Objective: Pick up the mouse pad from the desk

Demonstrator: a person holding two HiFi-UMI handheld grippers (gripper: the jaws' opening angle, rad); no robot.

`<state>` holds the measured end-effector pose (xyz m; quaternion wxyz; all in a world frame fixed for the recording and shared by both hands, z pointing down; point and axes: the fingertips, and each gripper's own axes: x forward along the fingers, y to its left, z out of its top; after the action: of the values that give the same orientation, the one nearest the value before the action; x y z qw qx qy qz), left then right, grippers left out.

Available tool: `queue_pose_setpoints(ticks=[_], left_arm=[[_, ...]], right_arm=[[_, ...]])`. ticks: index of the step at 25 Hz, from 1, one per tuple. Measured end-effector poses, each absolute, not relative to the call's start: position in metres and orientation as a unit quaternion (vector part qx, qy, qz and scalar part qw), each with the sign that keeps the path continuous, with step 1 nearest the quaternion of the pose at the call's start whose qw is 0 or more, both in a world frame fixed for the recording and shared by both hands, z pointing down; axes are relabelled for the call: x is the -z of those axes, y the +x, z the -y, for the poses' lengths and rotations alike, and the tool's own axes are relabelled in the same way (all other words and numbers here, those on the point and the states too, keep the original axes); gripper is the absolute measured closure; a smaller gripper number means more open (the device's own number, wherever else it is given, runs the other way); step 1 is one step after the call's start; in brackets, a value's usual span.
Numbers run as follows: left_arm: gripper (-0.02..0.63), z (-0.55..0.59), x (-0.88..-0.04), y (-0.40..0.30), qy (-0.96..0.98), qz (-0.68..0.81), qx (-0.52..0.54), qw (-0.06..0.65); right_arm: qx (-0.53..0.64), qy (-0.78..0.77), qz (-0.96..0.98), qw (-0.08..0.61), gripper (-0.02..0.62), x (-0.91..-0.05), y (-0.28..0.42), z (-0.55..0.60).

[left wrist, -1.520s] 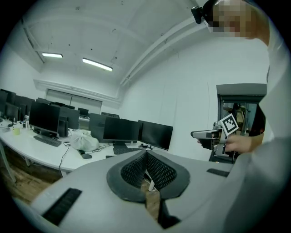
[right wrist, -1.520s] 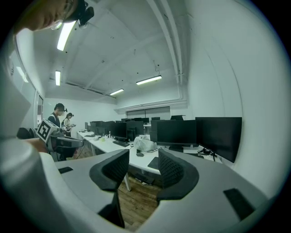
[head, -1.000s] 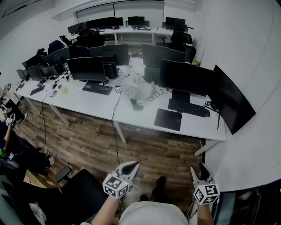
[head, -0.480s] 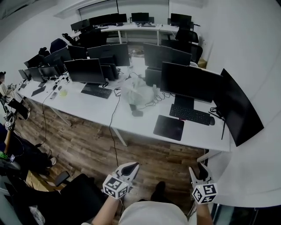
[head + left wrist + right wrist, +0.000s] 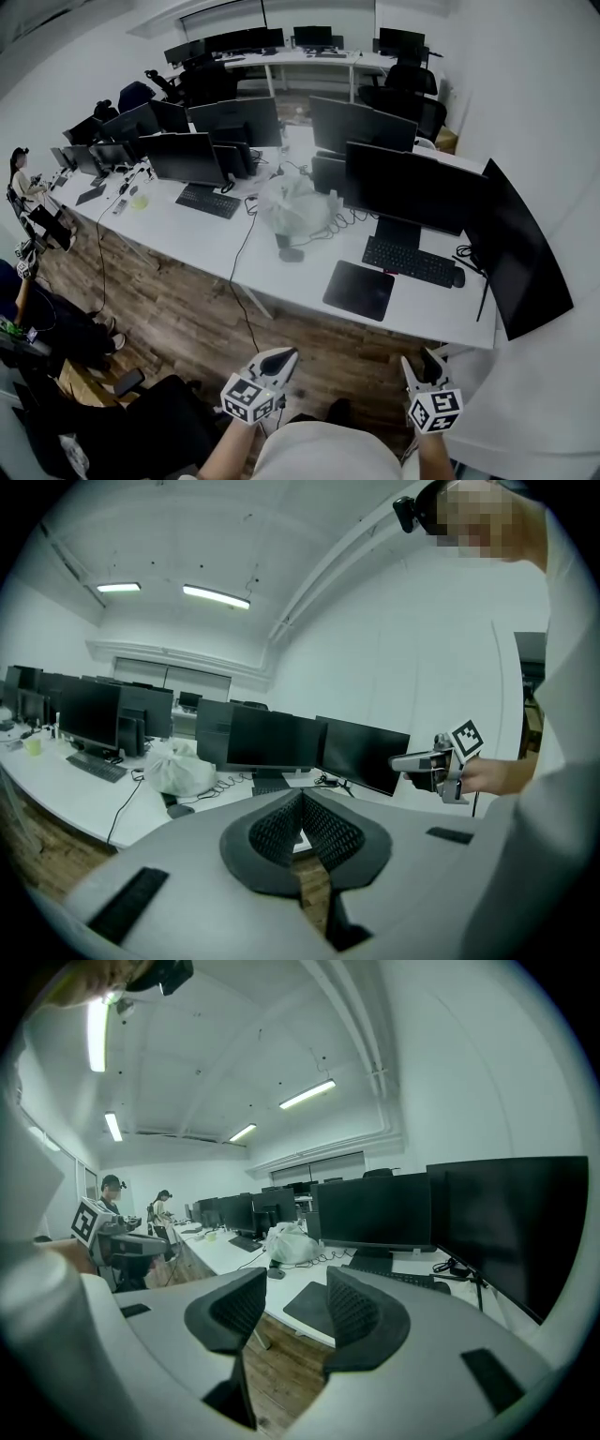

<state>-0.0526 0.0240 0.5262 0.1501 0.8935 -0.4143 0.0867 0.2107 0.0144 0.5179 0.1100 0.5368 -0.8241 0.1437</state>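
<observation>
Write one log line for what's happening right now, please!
stage: pre-grasp | mouse pad: flat on desk, untouched | left gripper: shut, empty | right gripper: open, empty

I'm in an open-plan office. Long white desks (image 5: 178,225) run in rows and carry dark monitors (image 5: 412,187), keyboards (image 5: 408,261), a mouse (image 5: 458,278) and a black mouse pad (image 5: 359,289), with cables (image 5: 241,258) trailing over the desk edge. More monitors and black office chairs (image 5: 412,84) fill a further row by the back wall. The floor (image 5: 187,309) is wood plank, the walls are plain white, and strip lights (image 5: 216,595) run along the ceiling. Two people (image 5: 112,1208) stand beside the far desks.
</observation>
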Motion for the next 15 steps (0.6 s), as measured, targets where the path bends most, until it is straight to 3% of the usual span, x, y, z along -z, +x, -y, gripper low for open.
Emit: queue_pose_setpoints(ticks=[15], left_arm=[[0.591,0.028,-0.536,-0.030,0.882,0.432,-0.102,0.157]], right_arm=[[-0.177,0.522,0.824,0.129,0.382,-0.554,0.230,0.041]])
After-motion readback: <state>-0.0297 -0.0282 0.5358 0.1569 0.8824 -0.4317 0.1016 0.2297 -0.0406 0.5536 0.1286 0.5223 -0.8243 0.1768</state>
